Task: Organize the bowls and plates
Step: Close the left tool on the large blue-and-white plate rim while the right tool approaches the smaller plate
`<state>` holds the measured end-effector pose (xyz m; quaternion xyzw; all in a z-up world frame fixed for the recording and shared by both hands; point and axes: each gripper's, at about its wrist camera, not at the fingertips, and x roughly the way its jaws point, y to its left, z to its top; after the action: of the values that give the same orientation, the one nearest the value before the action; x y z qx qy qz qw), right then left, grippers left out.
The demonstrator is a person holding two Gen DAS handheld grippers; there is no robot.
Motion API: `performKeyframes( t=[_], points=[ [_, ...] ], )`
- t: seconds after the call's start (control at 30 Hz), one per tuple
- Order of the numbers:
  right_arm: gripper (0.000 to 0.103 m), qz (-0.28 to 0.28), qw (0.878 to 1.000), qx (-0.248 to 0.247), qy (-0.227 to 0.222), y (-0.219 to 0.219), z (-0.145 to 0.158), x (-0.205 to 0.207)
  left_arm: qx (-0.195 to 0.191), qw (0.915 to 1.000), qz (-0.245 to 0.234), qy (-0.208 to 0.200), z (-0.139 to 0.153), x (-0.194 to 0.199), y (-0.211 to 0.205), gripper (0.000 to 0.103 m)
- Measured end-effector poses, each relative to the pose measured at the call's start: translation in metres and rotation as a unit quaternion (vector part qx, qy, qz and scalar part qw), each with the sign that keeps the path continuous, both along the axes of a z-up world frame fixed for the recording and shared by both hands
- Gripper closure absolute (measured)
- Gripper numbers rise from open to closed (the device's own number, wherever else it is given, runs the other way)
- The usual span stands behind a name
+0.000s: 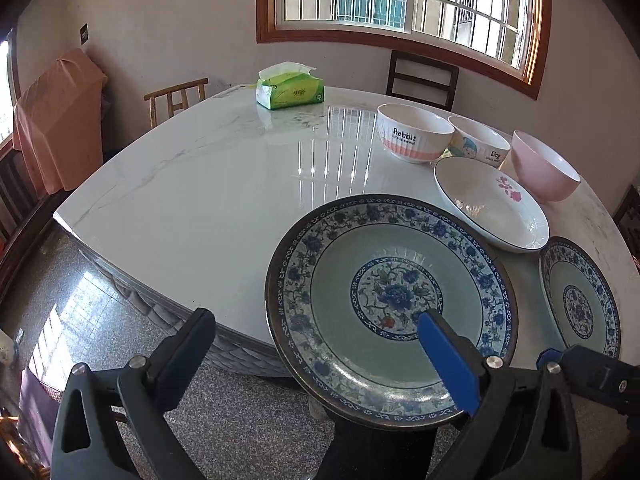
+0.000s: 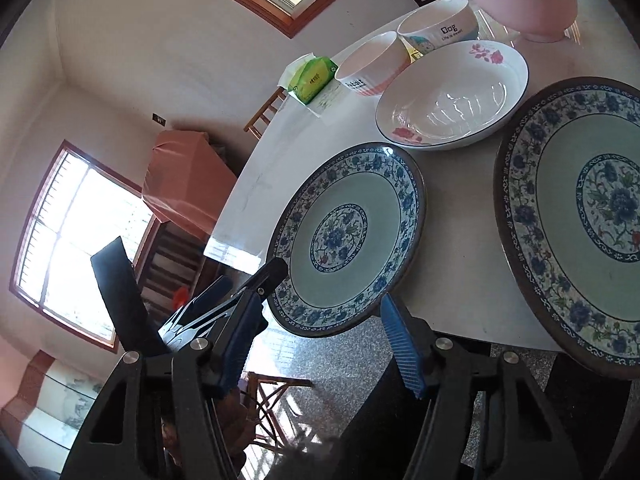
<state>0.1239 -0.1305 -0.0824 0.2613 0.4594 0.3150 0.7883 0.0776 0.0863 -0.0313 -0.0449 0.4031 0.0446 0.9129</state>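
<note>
Both the left tongs and the right tongs are wide open and hold nothing, with a blue flower plate just past their tips, sticking out over the tabletop edge.

Dining room of a private home. A marble-topped desk carries household crockery, cartoon-printed bowls and floral plates, with a tissue pack at 12 o'clock. Wooden chairs stand at the desk's far edge; a wood-framed, barred window at 1 o'clock; polished stone floor.
</note>
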Motion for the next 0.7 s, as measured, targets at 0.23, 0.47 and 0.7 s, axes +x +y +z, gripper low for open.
performKeyframes(
  t=[0.23, 0.47, 0.7],
  points=[
    [0.042, 0.003, 1.000, 0.001, 0.027, 0.004, -0.008, 0.012, -0.033, 0.9990, -0.008, 0.027, -0.003, 0.022, 0.019, 0.000],
    [0.043, -0.007, 0.999, -0.009, 0.039, 0.006, -0.008, 0.022, -0.066, 0.9958, -0.014, 0.062, -0.016, 0.040, 0.036, 0.000],
    [0.043, -0.028, 0.998, -0.052, 0.037, -0.002, -0.001, 0.017, -0.097, 0.9913, -0.032, 0.084, -0.019, 0.049, 0.044, 0.000]
  ],
)
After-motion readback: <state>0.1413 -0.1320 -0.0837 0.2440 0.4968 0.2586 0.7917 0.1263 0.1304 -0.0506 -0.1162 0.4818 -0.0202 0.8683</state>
